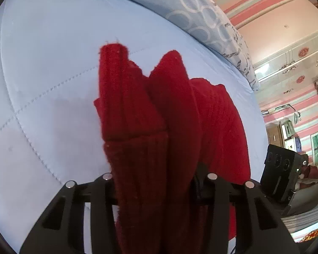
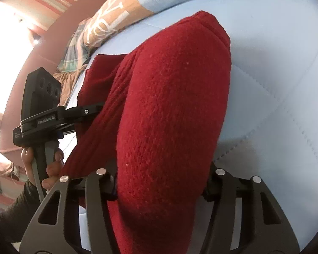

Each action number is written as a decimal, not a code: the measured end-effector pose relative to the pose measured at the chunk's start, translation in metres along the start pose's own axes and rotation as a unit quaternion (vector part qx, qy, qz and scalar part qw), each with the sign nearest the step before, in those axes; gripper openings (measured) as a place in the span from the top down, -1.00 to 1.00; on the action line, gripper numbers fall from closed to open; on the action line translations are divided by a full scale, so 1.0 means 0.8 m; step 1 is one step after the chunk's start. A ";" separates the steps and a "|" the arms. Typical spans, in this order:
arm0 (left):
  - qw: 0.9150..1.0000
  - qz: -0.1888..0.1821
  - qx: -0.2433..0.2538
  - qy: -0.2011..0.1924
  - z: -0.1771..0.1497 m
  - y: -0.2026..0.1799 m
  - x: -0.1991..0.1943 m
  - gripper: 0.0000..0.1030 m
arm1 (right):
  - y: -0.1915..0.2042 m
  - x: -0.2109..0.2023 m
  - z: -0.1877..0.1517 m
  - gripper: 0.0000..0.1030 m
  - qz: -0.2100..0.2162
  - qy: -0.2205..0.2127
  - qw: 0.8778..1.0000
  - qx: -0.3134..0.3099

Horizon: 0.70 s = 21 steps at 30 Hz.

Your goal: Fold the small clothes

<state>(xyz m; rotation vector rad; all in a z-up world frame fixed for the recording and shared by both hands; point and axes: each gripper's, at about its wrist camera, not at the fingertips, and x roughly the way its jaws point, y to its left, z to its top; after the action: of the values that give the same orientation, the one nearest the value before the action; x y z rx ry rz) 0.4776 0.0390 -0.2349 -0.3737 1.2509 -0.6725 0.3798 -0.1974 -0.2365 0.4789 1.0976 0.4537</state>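
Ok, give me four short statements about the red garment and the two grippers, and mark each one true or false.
1. The red knit garment is gripped by both the left gripper and the right gripper. True.
2. It hangs over a green wooden floor. False: a light blue quilted mattress lies behind it.
3. The left gripper holds bunched, layered fabric. True.
4. The right gripper is open, holding nothing. False: red fabric fills it.

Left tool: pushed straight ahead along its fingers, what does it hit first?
The red knit garment it already grips fills the line ahead of the left tool. Beyond the cloth, most likely the light blue quilted bed cover, though depth is hard to judge through the fisheye.
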 end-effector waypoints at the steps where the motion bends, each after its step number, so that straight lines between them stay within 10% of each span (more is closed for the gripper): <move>1: 1.000 0.000 0.002 -0.002 -0.001 -0.004 -0.002 0.15 | 0.000 -0.003 0.000 -0.04 0.001 -0.003 1.000 -0.002; 11: 1.000 -0.018 0.016 -0.005 -0.044 -0.084 -0.021 0.16 | 0.005 -0.089 -0.035 -0.03 0.009 -0.021 1.000 -0.009; 21: 0.998 -0.051 0.011 0.041 -0.081 -0.164 0.078 0.15 | -0.073 -0.167 -0.073 -0.03 -0.042 0.006 0.999 0.005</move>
<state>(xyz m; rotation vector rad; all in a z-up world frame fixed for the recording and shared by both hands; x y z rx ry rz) 0.3915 -0.0944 -0.2206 -0.3975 1.3080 -0.7937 0.2809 -0.3122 -0.1950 0.4367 1.1281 0.3784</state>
